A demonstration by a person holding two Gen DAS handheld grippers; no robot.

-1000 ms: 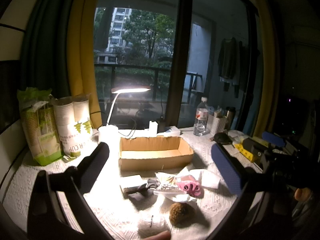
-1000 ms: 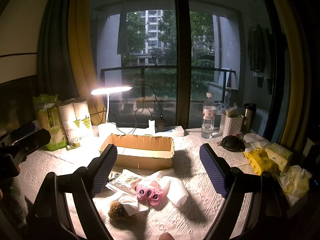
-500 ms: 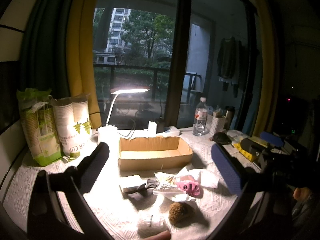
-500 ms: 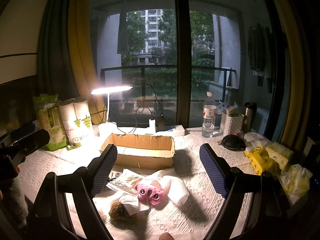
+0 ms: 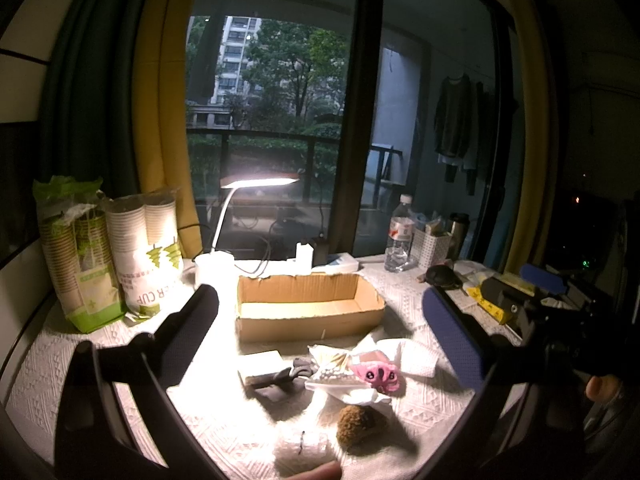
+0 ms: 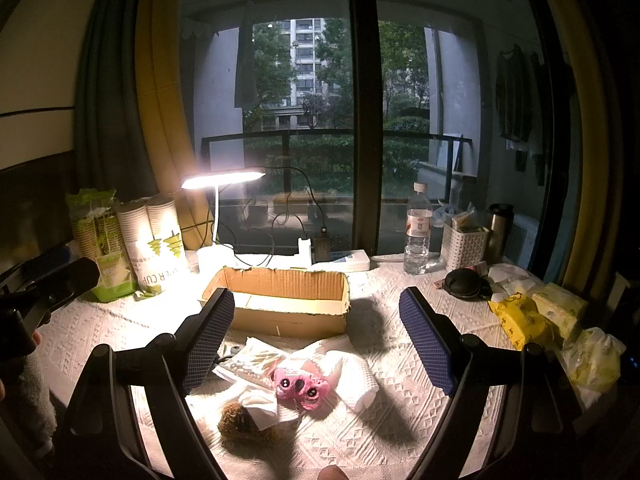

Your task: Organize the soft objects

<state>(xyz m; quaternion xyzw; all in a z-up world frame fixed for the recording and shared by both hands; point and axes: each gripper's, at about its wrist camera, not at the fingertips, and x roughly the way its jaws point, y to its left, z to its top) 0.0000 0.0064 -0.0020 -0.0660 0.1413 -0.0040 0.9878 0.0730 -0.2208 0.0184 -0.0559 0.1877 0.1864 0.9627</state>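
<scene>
Left gripper (image 5: 320, 328): finger bases cut by the bottom edge of the left wrist view. Right gripper (image 6: 316, 336): same in the right wrist view, lower arms run out of frame. Fingertip (image 5: 316, 472) at the bottom edge, mostly cropped. White roll (image 5: 302, 454) glare-washed, partly cut by the frame bottom. Brown fuzzy ball (image 6: 244, 424) half covered by a tissue (image 6: 260, 404). Grey cloth (image 5: 280, 378) partly tucked under a plastic packet (image 5: 332, 368); packet contents too small to tell. Cardboard box (image 6: 288, 320): inside floor hidden behind near wall. Cup bag (image 5: 152, 256) text cut off by folds, only "ER CUP" reads. Right side of the table (image 5: 592, 320) too dark to tell.
</scene>
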